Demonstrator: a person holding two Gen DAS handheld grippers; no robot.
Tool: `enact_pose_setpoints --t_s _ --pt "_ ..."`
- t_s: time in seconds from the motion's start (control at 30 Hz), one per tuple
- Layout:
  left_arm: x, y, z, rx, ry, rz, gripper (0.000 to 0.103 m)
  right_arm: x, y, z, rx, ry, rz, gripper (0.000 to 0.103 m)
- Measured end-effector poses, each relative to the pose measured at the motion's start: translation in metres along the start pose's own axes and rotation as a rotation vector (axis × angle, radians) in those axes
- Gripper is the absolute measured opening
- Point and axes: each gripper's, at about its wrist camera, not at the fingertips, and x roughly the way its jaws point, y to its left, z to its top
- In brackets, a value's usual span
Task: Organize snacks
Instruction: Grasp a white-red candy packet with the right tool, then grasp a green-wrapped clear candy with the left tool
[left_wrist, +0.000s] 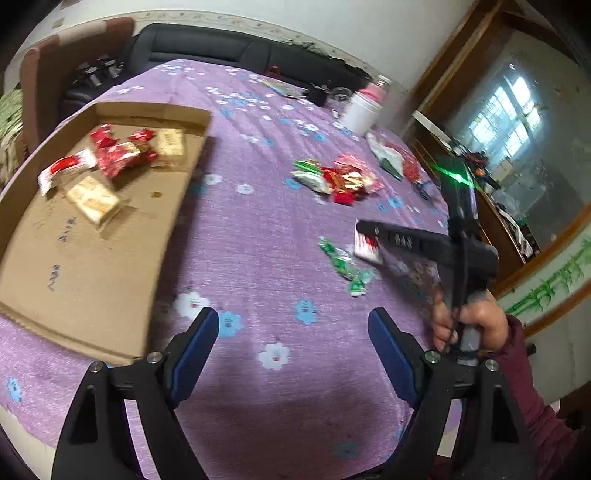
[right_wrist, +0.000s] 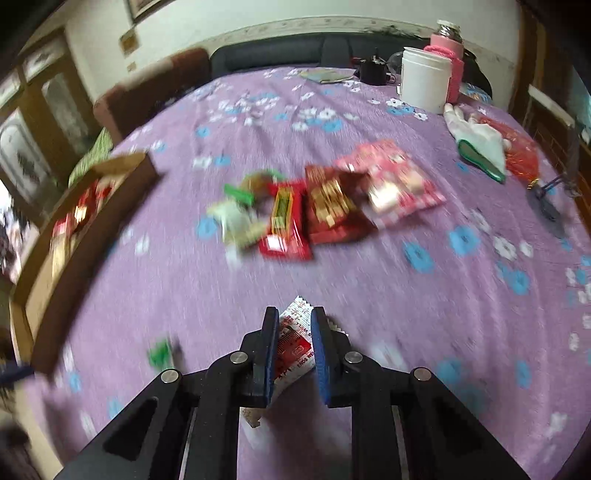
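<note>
My left gripper (left_wrist: 293, 325) is open and empty above the purple flowered tablecloth. A flat cardboard box (left_wrist: 92, 266) lies to its left and holds several snack packets (left_wrist: 118, 155). My right gripper (right_wrist: 294, 325) is shut on a red and white snack packet (right_wrist: 293, 343) and holds it above the cloth; it also shows in the left wrist view (left_wrist: 369, 236) with the packet (left_wrist: 367, 246) in its tips. A pile of loose snacks (right_wrist: 321, 206) lies ahead of it on the cloth, also seen from the left wrist (left_wrist: 340, 179). A green packet (left_wrist: 347, 267) lies below the right gripper.
A white tub (right_wrist: 424, 83) and a pink-sleeved jar (right_wrist: 448, 62) stand at the far edge of the table. A white and green glove (right_wrist: 476, 144) and a red bag (right_wrist: 521, 147) lie at the right. The cardboard box (right_wrist: 85, 214) is at the left. A dark sofa sits behind.
</note>
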Motion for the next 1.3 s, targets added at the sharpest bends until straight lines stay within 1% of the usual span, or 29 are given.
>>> enact_pose_setpoints --t_s 0.03,0.07,0.1,0.13,0.2,0.27,0.33,0.37,0.43,0.47,0.53,0.6,0.63,0.67,0.73,0.77,0.87,0.9,0.97,1.03,1.13,1.2,1.27,1.3 --pt "0.002 -0.004 -0.001 0.014 0.001 -0.009 0.082 -0.005 -0.002 -0.007 -0.030 0.009 -0.008 0.022" --pt "0.004 -0.007 -0.001 0.026 0.005 -0.015 0.082 -0.012 -0.008 -0.014 -0.039 0.013 -0.020 0.030" --pt "0.007 -0.011 -0.002 0.036 0.010 -0.019 0.082 -0.017 -0.014 -0.017 -0.024 0.006 -0.020 0.033" --pt "0.010 -0.013 -0.002 0.040 0.017 -0.023 0.082 -0.024 -0.022 -0.022 0.007 -0.005 -0.010 0.035" --pt "0.017 -0.017 -0.003 0.036 0.032 -0.036 0.082 -0.037 -0.041 -0.029 0.093 -0.009 0.015 0.044" --pt "0.020 -0.019 -0.003 0.033 0.038 -0.038 0.082 -0.045 -0.052 -0.040 0.177 0.001 0.049 0.049" --pt "0.021 -0.020 -0.004 0.029 0.040 -0.040 0.082 -0.043 -0.049 -0.050 0.208 0.033 0.091 0.049" --pt "0.022 -0.019 -0.004 0.023 0.042 -0.042 0.082 -0.039 -0.044 -0.051 0.203 0.048 0.098 0.050" --pt "0.024 -0.018 -0.003 0.011 0.044 -0.046 0.082 -0.037 -0.028 -0.048 0.153 0.017 0.021 0.050" --pt "0.023 -0.018 -0.003 0.007 0.044 -0.047 0.082 -0.035 -0.022 -0.045 0.140 0.011 0.003 0.050" --pt "0.022 -0.018 -0.005 0.003 0.040 -0.039 0.082 -0.025 -0.010 -0.036 0.117 0.021 -0.002 0.050" --pt "0.018 -0.019 -0.005 0.004 0.029 -0.023 0.082 -0.018 0.009 -0.034 0.030 0.007 -0.090 0.044" --pt "0.016 -0.020 -0.005 0.008 0.020 -0.013 0.082 -0.017 0.014 -0.035 0.002 0.004 -0.108 0.039" --pt "0.015 -0.021 -0.005 0.014 0.012 -0.002 0.082 -0.018 0.018 -0.035 -0.013 0.005 -0.098 0.033" --pt "0.015 -0.025 -0.003 0.034 -0.002 0.022 0.082 -0.020 0.014 -0.035 -0.007 0.019 -0.084 0.032" --pt "0.016 -0.028 -0.002 0.045 -0.004 0.028 0.082 -0.022 0.008 -0.037 0.004 0.012 -0.083 0.032" --pt "0.028 -0.040 0.003 0.085 0.000 0.031 0.082 -0.026 -0.016 -0.044 0.066 -0.051 -0.130 0.032" --pt "0.034 -0.043 0.005 0.091 0.006 0.031 0.082 -0.028 -0.026 -0.046 0.097 -0.092 -0.137 0.032" --pt "0.048 -0.049 0.011 0.093 0.023 0.015 0.082 -0.032 -0.051 -0.049 0.207 -0.127 -0.073 0.032" --pt "0.060 -0.050 0.017 0.082 0.028 -0.006 0.081 -0.038 -0.065 -0.050 0.272 -0.158 -0.068 0.032" --pt "0.076 -0.050 0.025 0.041 0.036 -0.031 0.080 -0.036 -0.068 -0.049 0.294 -0.149 -0.046 0.032" --pt "0.086 -0.054 0.029 0.040 0.036 -0.035 0.080 -0.034 -0.065 -0.047 0.287 -0.143 -0.050 0.032" --pt "0.099 -0.064 0.032 0.086 0.034 -0.015 0.080 -0.033 -0.063 -0.046 0.281 -0.141 -0.047 0.032" --pt "0.106 -0.069 0.030 0.111 0.037 0.009 0.080 -0.034 -0.061 -0.048 0.281 -0.142 -0.050 0.032"
